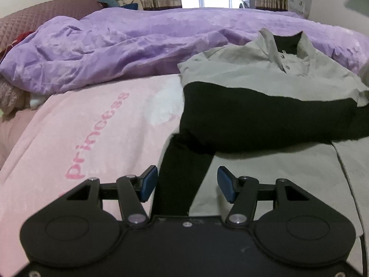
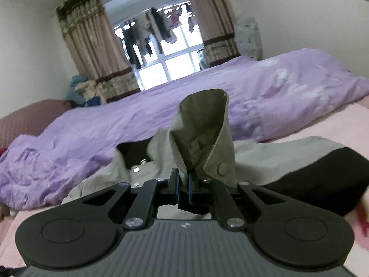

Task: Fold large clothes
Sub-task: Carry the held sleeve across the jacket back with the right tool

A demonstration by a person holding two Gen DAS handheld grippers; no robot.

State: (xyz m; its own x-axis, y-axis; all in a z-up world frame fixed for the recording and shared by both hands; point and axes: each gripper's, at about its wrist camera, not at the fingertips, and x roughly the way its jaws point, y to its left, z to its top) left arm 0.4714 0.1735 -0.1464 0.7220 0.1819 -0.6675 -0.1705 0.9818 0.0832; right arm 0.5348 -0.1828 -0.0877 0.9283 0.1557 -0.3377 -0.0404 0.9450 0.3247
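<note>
A large grey-green jacket [image 1: 251, 73] with black lining and snap buttons lies on a pink blanket [image 1: 92, 127]. A black sleeve [image 1: 182, 175] runs toward the camera between the blue pads of my left gripper [image 1: 188, 183], which stands open above it without pressing it. In the right wrist view my right gripper [image 2: 183, 188] is shut on a grey-green sleeve cuff [image 2: 203, 124] with a snap, and the cuff stands up above the jaws. The jacket body [image 2: 103, 180] and its black part [image 2: 322, 175] lie behind it.
A rumpled purple duvet [image 1: 126, 46] is heaped across the bed beyond the jacket. A maroon quilted pillow [image 1: 41, 16] lies at the far left. Curtains [image 2: 92, 53] and a window [image 2: 166, 53] with hanging laundry stand behind the bed.
</note>
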